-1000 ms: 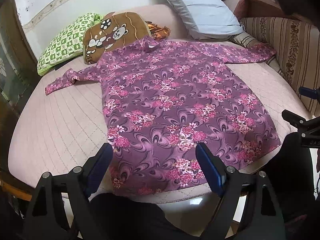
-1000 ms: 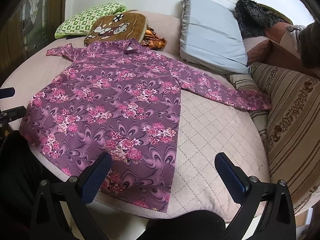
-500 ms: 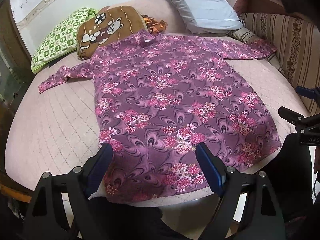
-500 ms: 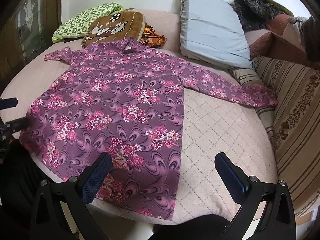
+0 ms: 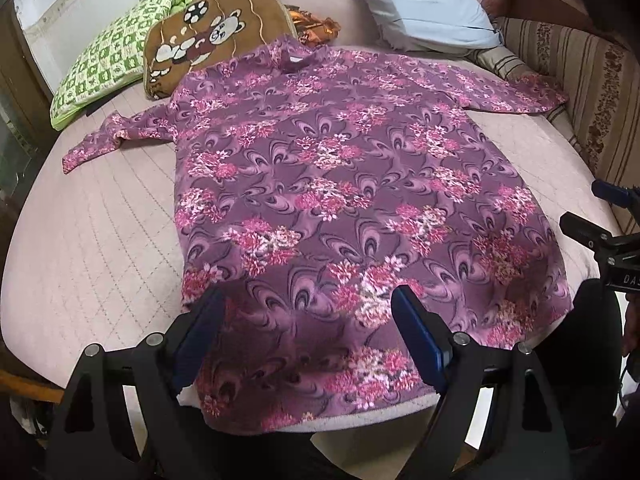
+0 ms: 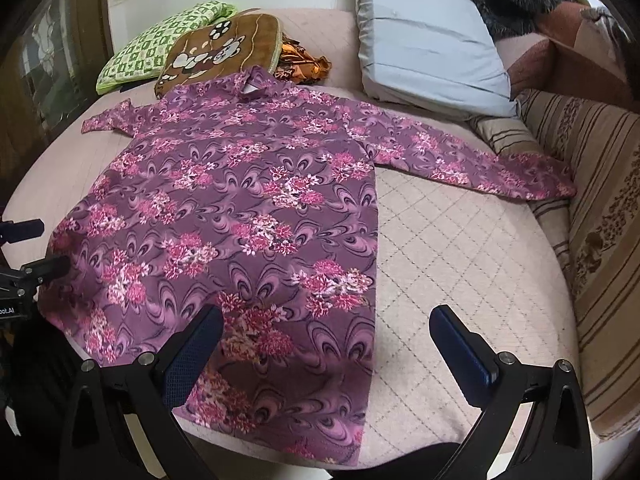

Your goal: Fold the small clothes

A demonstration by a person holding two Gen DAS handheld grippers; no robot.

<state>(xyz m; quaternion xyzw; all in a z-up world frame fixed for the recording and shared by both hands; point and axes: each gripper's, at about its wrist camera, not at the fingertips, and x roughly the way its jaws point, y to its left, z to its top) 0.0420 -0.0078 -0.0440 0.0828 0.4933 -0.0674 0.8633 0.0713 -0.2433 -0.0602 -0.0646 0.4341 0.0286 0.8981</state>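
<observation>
A purple floral long-sleeved dress (image 5: 344, 200) (image 6: 240, 220) lies flat on the pink quilted bed (image 5: 92, 240), collar toward the pillows and both sleeves spread out. Its hem hangs at the near bed edge. My left gripper (image 5: 308, 332) is open above the hem's left part, with nothing held. Over the hem's right corner and the bare quilt beside it, my right gripper (image 6: 326, 348) also stands open. The right gripper's tips (image 5: 600, 216) show at the right edge of the left wrist view.
At the head of the bed lie a green checked pillow (image 5: 116, 56), a brown bear cushion (image 5: 208, 36) and a grey-blue pillow (image 6: 424, 44). A striped sofa cushion (image 6: 604, 216) borders the right side. Bare quilt (image 6: 452, 248) lies right of the dress.
Both grippers have moved forward and lower toward the hem. The dress has not moved and both grippers stay open.
</observation>
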